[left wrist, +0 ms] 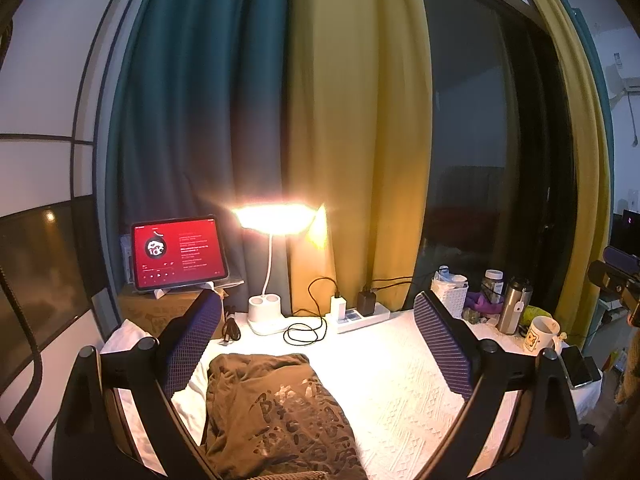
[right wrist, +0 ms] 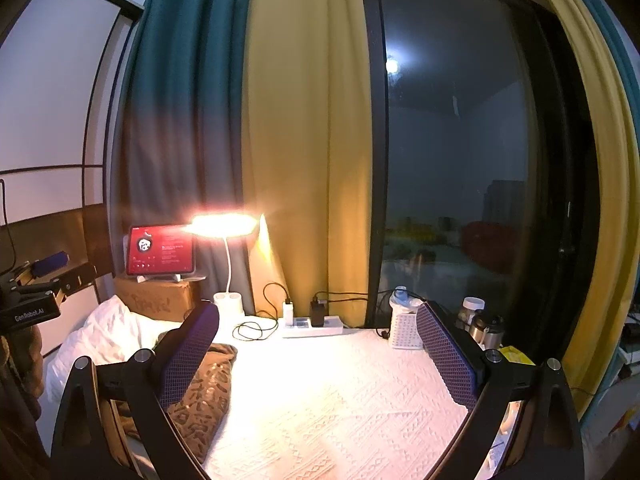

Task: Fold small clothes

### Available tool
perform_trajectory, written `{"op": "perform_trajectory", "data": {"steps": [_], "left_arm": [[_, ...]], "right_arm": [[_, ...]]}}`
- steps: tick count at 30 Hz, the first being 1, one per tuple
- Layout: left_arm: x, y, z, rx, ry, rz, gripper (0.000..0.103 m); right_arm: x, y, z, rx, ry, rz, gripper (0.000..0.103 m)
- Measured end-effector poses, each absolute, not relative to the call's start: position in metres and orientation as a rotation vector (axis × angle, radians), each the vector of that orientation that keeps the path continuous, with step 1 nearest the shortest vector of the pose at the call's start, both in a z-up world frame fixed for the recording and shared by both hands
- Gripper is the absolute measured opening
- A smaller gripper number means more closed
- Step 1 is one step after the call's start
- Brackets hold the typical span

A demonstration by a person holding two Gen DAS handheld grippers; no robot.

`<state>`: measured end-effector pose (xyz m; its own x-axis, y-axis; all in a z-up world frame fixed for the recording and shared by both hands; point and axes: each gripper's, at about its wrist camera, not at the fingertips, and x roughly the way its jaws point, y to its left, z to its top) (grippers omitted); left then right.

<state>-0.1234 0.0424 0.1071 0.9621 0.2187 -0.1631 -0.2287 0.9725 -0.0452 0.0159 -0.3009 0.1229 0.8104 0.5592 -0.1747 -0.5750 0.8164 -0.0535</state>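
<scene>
Beside the lit desk lamp [left wrist: 273,220], on the white-covered table [left wrist: 392,380], a brown printed garment [left wrist: 276,412] lies bunched, judged soft, light and best pinched at an edge, while left gripper [left wrist: 318,344] and right gripper [right wrist: 318,354] hover with jaws apart, holding nothing.

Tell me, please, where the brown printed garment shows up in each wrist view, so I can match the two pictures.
Left wrist: the brown printed garment lies low and centre-left on the white textured cover, between the fingers.
Right wrist: the garment sits lower left, partly behind the left finger.
Shared landmark: the lit desk lamp, beside the red-screened tablet.
</scene>
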Motion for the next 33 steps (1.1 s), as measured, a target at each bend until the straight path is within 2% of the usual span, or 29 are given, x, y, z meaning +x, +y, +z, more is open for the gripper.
{"op": "perform_trajectory", "data": {"steps": [33], "left_arm": [[-0.1224, 0.0439, 0.1027, -0.065, 0.163, 0.227, 0.096]], "right_arm": [[0.0145, -0.298, 0.1211, -0.117, 0.162, 0.598, 0.1]]}}
